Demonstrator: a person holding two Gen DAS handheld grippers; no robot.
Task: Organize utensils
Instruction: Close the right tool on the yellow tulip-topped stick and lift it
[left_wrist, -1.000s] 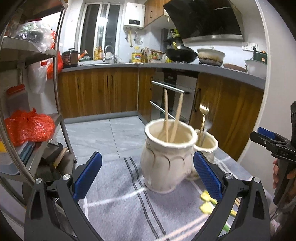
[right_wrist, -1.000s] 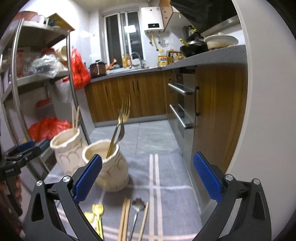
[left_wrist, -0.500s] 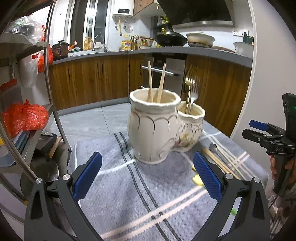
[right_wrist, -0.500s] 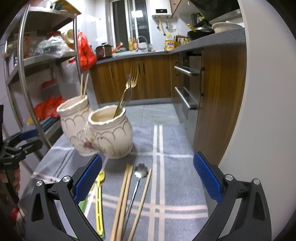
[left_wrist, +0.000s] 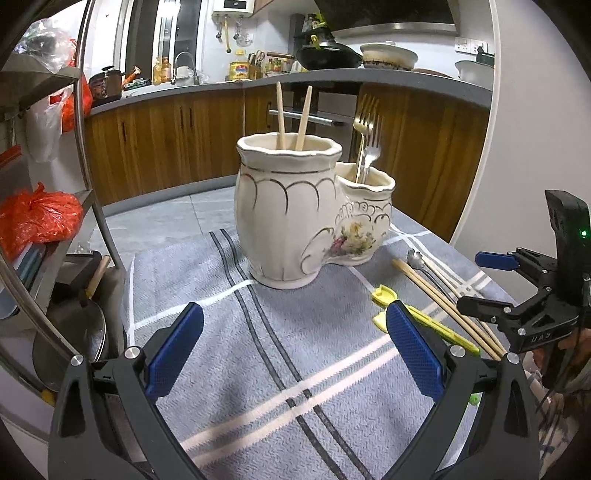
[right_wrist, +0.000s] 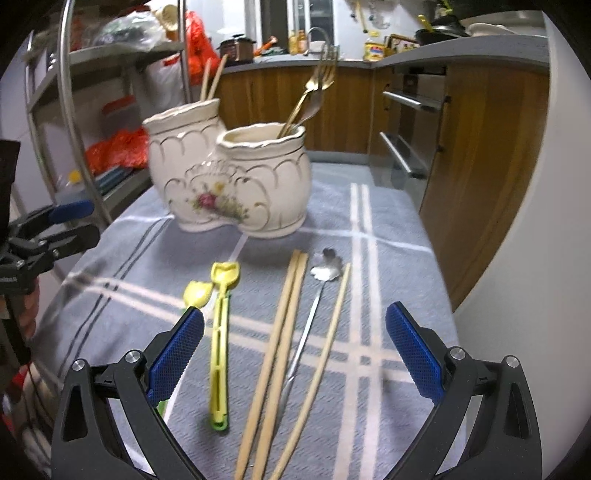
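A cream ceramic double-pot holder (left_wrist: 295, 218) (right_wrist: 229, 184) stands on the grey striped cloth (left_wrist: 236, 362). Its taller pot holds two wooden chopsticks (left_wrist: 291, 114); the shorter pot holds forks (left_wrist: 365, 140) (right_wrist: 314, 96). Loose on the cloth lie three wooden chopsticks (right_wrist: 280, 354), a metal flower-bowl spoon (right_wrist: 317, 295) and yellow plastic utensils (right_wrist: 219, 332) (left_wrist: 424, 317). My left gripper (left_wrist: 295, 354) is open and empty, short of the holder. My right gripper (right_wrist: 295, 358) is open and empty, just above the loose chopsticks and spoon.
A metal shelf rack (left_wrist: 85, 155) with red bags (left_wrist: 33, 221) stands to the left of the table. Wooden kitchen cabinets (left_wrist: 436, 147) and an oven handle (right_wrist: 406, 99) lie beyond the table's far edge. A white wall (right_wrist: 524, 221) borders the right.
Both grippers have pulled back and tilted down. The right wrist view now looks down on the loose utensils, which sit closer between its fingers. Both grippers stay open.
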